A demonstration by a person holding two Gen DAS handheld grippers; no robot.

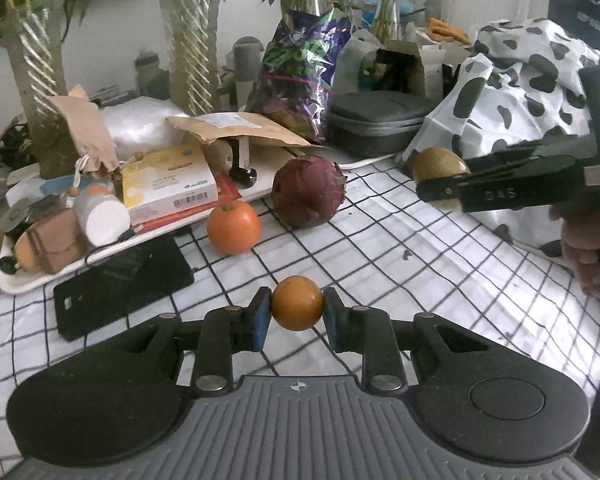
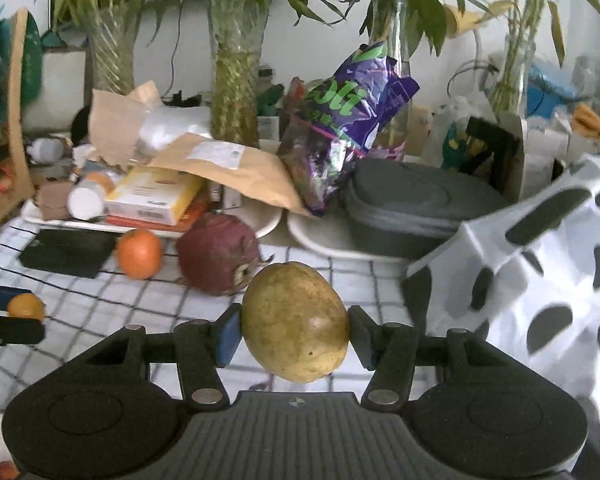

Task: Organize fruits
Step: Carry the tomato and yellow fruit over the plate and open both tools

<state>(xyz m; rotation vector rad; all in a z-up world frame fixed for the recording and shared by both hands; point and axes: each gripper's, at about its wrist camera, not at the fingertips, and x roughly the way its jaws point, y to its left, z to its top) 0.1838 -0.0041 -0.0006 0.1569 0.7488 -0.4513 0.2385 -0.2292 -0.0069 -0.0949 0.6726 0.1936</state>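
My left gripper is shut on a small orange fruit, held above the checked cloth. My right gripper is shut on a yellow-green mango, also lifted off the cloth. In the left wrist view the mango and the right gripper show at the right edge. In the right wrist view the small orange fruit shows at the far left. A larger orange and a dark red dragon fruit lie on the cloth further back.
A white tray with boxes, a bottle and paper bags fills the back left. A black flat case lies beside it. A grey zip case, a purple snack bag and vases of plants stand behind. A cow-print bag rises at the right.
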